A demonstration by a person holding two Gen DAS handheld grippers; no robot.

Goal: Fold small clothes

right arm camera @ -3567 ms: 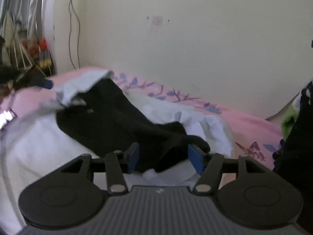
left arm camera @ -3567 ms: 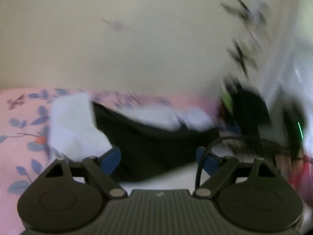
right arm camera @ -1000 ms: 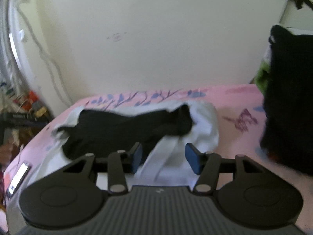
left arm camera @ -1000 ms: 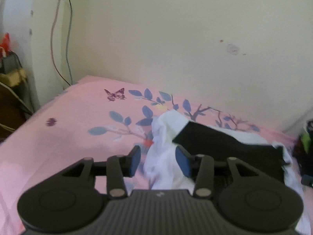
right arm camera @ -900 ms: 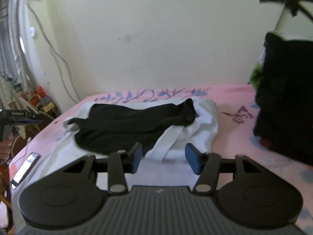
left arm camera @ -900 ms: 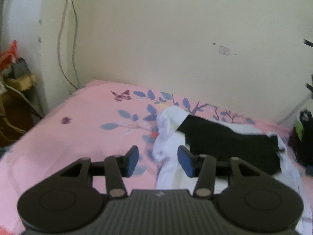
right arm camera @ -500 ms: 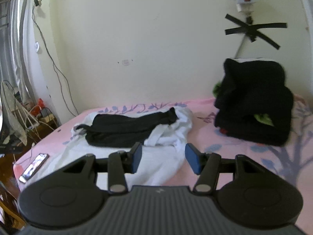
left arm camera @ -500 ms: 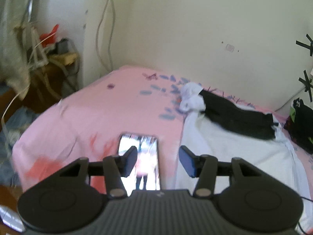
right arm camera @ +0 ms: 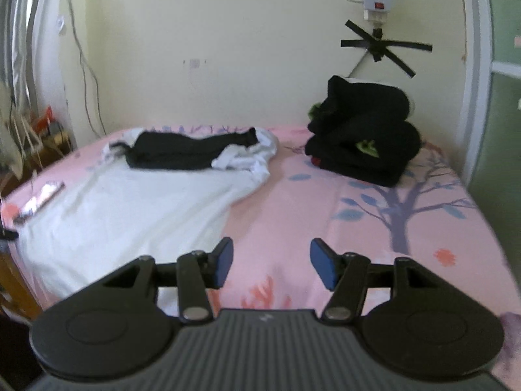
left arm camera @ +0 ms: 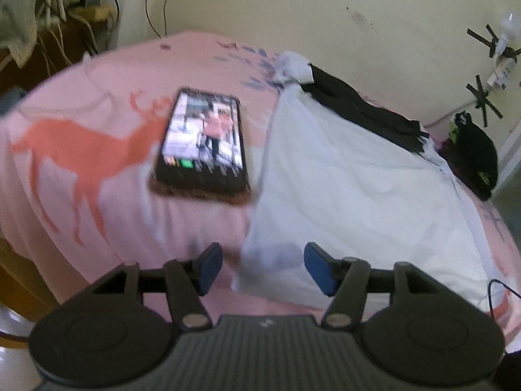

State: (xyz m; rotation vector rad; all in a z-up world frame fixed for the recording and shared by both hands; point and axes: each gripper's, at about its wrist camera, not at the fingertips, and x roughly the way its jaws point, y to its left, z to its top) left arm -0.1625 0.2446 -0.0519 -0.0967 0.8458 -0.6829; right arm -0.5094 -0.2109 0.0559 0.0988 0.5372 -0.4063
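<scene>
A white garment (left arm camera: 351, 189) (right arm camera: 130, 202) lies spread across the pink bedsheet. A black garment (left arm camera: 361, 110) (right arm camera: 192, 150) lies folded along its far end near the wall. My left gripper (left arm camera: 263, 268) hovers over the white garment's near left corner, its jaws opening, and the cloth shows between them without the pads pressing it. My right gripper (right arm camera: 270, 267) hangs above bare pink sheet beside the white garment's right edge, jaws opening with nothing between them.
A lit phone (left arm camera: 202, 143) (right arm camera: 40, 197) lies on the sheet left of the white garment. A stack of dark folded clothes (right arm camera: 364, 137) (left arm camera: 475, 153) sits at the far right by the wall. The bed edge (left arm camera: 19, 251) drops off at the left.
Both grippers have pulled back from the far end of the bed toward its near edge. The black garment now lies far off, and the phone has come close in the left view.
</scene>
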